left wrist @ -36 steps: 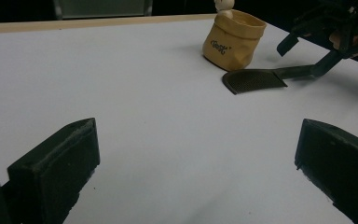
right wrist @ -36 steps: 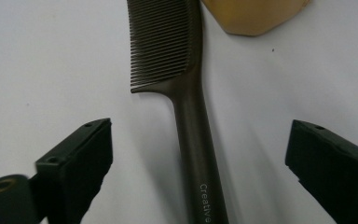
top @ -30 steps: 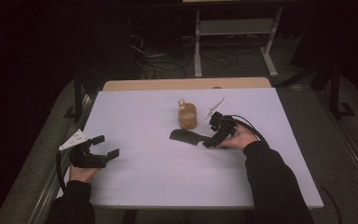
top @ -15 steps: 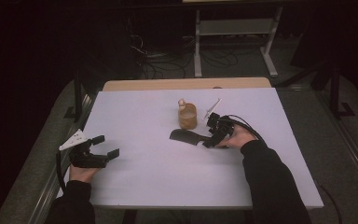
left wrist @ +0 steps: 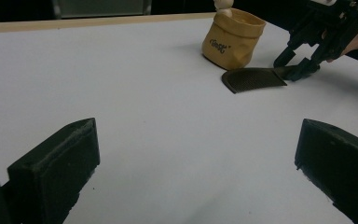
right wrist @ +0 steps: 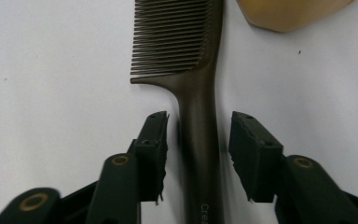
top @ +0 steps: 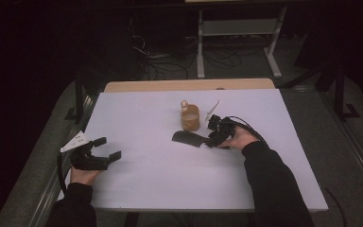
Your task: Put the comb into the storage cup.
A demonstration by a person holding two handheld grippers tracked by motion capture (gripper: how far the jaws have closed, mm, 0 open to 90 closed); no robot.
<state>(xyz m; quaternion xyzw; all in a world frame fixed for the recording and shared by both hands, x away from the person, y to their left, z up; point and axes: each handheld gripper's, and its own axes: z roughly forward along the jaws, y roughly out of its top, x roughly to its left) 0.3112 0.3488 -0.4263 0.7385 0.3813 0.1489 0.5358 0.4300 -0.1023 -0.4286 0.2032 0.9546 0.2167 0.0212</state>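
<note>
Right gripper (right wrist: pixel 196 154) is set low over the white table (top: pixel 137 189), jaws straddling the handle of a dark comb (right wrist: pixel 193 93). The handle runs straight up between the two pads in the right gripper view. A narrow strip of table shows on either side of the handle, slimmer on the left pad's side, so the pads are not pressing on it. The jaws have just been closing, with the handle between them, and stand partly spread, no grip made.

The comb lies flat on the table near its middle, teeth end pointing away from the right gripper, toward the person's left in the high view. A small tan paper bag (top: pixel 190 117) stands upright just beyond the comb head, close beside it; whether they touch cannot be told. In the left gripper view the bag (left wrist: pixel 233 39) carries printed lettering, and the comb (left wrist: pixel 254 79) lies just in front of it.

Left gripper (top: pixel 105 152) is held at the near left edge of the table, well apart from the comb, jaws spread wide with nothing between them
</note>
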